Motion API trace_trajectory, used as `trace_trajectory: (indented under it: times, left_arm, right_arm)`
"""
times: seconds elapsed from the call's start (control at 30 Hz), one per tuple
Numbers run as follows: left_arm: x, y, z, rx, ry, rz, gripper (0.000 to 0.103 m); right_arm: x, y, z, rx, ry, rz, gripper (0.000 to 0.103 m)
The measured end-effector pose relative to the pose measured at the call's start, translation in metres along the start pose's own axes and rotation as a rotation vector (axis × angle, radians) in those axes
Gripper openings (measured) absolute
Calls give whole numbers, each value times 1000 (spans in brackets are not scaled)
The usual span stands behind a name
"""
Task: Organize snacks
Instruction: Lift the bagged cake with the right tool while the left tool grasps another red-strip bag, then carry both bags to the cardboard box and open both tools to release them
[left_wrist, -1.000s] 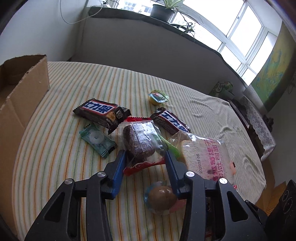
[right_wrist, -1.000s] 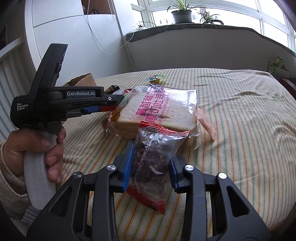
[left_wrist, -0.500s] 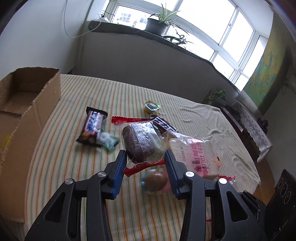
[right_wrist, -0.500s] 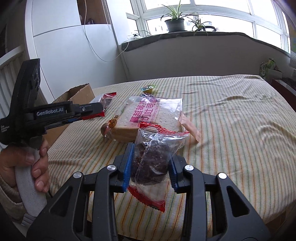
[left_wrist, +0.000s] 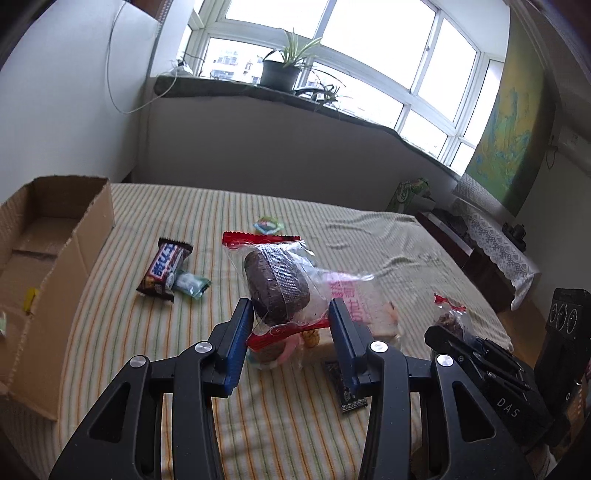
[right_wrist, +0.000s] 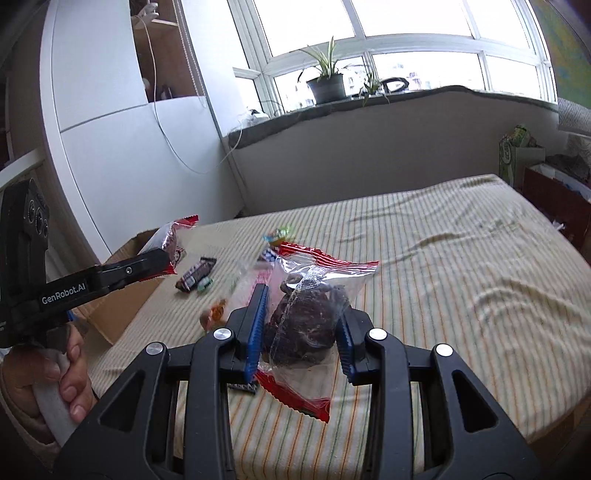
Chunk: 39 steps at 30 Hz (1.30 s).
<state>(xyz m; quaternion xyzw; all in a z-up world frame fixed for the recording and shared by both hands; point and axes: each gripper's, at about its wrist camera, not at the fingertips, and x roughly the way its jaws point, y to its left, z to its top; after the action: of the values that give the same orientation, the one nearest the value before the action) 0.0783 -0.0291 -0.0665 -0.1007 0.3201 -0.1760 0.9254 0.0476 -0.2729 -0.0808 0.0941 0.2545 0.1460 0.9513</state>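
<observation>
Clear-wrapped brown cake is sitting pinched in my left gripper, aloft right of the cardboard box, its likely home; my right gripper is clamping a second cake, farther right.

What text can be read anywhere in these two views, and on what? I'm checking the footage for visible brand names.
"GenRobot.AI": white letters on the side of the black left gripper.
"DAS": on the black body of the right gripper.
Brown chocolate bar wrapper: white Chinese characters, too distorted to quote.
Clear sliced-bread bag: pink Chinese print, partly hidden, unreadable.
Clear red-edged chocolate cake packets: small print, blurred.
</observation>
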Motion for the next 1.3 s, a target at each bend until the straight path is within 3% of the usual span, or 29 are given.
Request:
trace_trajectory:
  times: [0.23,0.63,0.9,1.3]
  left_arm:
    - [-60,-21,31,53,-164,-32,41]
    - [-83,-12,23,32,-202,-29,41]
    - [-100,32,17,-14,-234,47,41]
    - [-144,132,-2,-144,-270,242,41]
  right_arm:
    - [-37,20,40,-56,-111,-25,35]
    - [-32,52,47,-125,-82,-6,35]
    - [4,113,47,-207,-33,65,35]
    - [72,246,26,-346,68,300,35]
